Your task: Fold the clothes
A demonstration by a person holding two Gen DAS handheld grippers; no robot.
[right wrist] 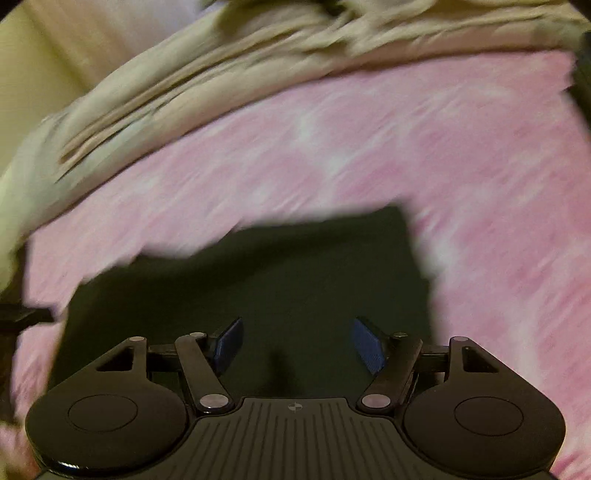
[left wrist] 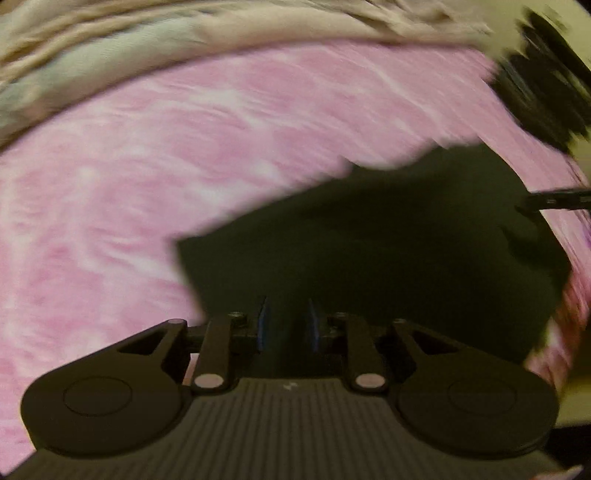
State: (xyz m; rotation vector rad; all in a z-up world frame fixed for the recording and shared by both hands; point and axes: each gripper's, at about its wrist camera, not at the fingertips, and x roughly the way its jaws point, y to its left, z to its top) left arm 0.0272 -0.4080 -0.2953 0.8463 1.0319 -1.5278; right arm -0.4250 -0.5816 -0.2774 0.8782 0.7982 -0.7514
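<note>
Black plastic linkages are filling the bottom of each wrist view, and both pictures are smeared by motion blur. Nearest in the left wrist view, the left claw (left wrist: 286, 326) is pointing down over a dark garment (left wrist: 388, 240); its blue pads (left wrist: 261, 328) are standing a narrow gap apart with nothing between them, so it is gripping nothing. In the right wrist view, the right claw (right wrist: 297, 345) is hanging over the same dark garment (right wrist: 258, 288) with its blue pads (right wrist: 231, 343) spread wide, and no cloth is lying between them.

Just past both claws, the dark garment is lying flat as a roughly squared, folded shape on a pink mottled cover (left wrist: 147, 166), which is spreading out around it on every visible side; whether it is a bed or something else underneath, I cannot tell. Its edges are looking ragged only because of the blur. At the right edge of the left view, a thin dark part of the other claw is poking in over the garment's far corner; a matching dark shape is showing at the left edge of the right view.

Farther off, a heap of beige crumpled cloth (left wrist: 258, 29) is bunching along the far edge of the pink cover, and another dark, blurred cloth (left wrist: 546, 81) is lying beyond the cover's upper right corner.
</note>
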